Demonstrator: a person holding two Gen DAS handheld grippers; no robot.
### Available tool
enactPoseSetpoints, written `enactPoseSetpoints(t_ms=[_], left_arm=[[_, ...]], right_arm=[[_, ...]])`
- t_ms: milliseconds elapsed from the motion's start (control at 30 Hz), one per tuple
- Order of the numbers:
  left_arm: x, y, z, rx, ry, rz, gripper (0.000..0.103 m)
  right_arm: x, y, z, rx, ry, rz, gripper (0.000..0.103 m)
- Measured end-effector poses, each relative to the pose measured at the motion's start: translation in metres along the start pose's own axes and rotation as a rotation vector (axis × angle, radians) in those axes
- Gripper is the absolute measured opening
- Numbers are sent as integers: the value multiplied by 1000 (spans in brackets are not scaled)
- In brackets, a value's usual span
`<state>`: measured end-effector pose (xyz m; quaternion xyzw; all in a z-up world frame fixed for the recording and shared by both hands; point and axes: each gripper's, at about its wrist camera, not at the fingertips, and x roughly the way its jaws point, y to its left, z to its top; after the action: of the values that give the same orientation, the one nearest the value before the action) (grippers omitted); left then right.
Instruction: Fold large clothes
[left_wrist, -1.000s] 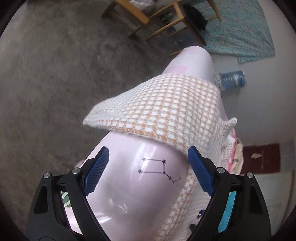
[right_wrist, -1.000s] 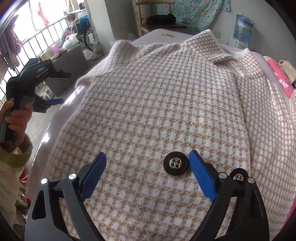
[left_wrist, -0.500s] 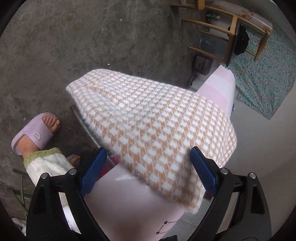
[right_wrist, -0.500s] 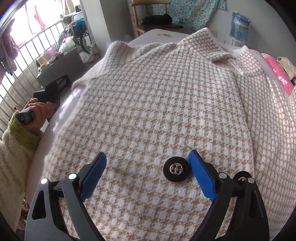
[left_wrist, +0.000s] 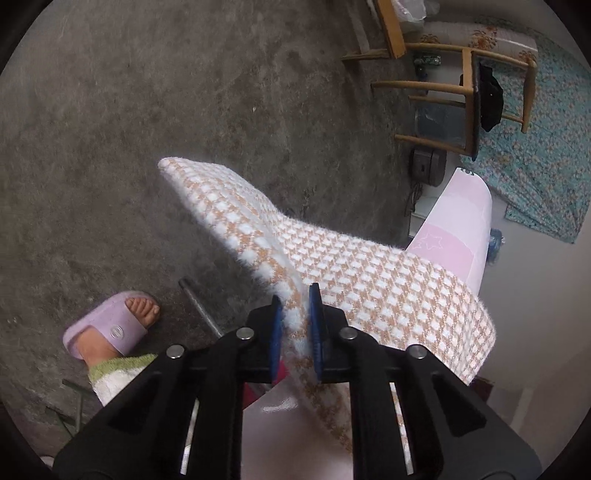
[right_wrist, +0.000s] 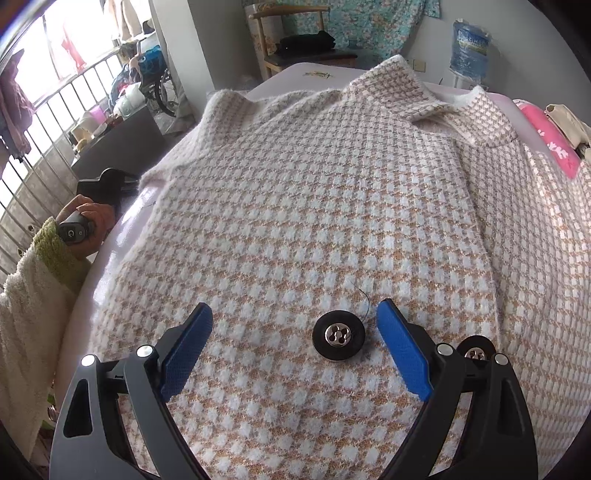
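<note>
Left gripper (left_wrist: 295, 325) pinching sleeve (left_wrist: 266, 236) edge, blue pads pressed on fabric, sleeve hanging off pink table (left_wrist: 461, 221) over concrete floor (left_wrist: 147, 110). Slippered foot (left_wrist: 110, 332) standing just beside. Right gripper (right_wrist: 295, 347) spread wide, hovering over coat (right_wrist: 332, 203) lying flat, black button (right_wrist: 339, 335) between fingers. Chair (left_wrist: 461, 92), water bottle (right_wrist: 469, 48) sitting beyond.

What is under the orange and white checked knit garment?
The checked knit garment lies on a glossy pale pink table, bare only at its edges. Whatever else lies beneath the fabric is covered.
</note>
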<state>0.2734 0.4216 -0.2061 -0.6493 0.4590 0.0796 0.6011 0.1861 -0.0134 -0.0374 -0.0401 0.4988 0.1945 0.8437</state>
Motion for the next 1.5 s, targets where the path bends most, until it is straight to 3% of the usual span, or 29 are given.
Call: enactPoseSetpoints(t_ms=[133,233,367,467,567,633,733,800,867,967,1067,1300,1500], left_arm=[[-40,-40,-12,184,-175,122,8],[-76,-89,-41,383,-338,236,8],[-115,-172,-123,774,-562,356,8],[-121,-217,-208,1074,-666,411,8],[-106,-238,-291,1350,-729,482,9],[-88,-238,-337,1502,-721,522,9],[-57,-222,-381,1639,-573,520,16],[-35,-206,-395,1671,-427,516,18],[-10,-187,-403,1672,-291,544,47],[5,-159,-402,1644,-203,570,54],[2,-137,-400,1605,-199,576,72],[-9,-106,-361,1500,-203,616,84],[-9,-102,-342,1421,-182,551,96]], right_arm=[[-9,-8,-4,25,-14,-1,85],[-19,-14,-8,43,-35,-7,84],[-35,-23,-14,66,-64,-24,84],[-47,-33,-19,89,-88,-38,84],[-58,-43,-26,125,-112,-41,84],[-65,-50,-30,140,-124,-47,84],[-68,-60,-39,157,-122,-54,84],[-68,-66,-44,172,-112,-56,84],[-65,-73,-48,192,-98,-50,84],[-62,-78,-55,207,-78,-39,84],[-57,-79,-59,201,-61,-30,84],[-45,-83,-59,200,-38,-17,87],[-42,-81,-53,178,-31,-28,92]])
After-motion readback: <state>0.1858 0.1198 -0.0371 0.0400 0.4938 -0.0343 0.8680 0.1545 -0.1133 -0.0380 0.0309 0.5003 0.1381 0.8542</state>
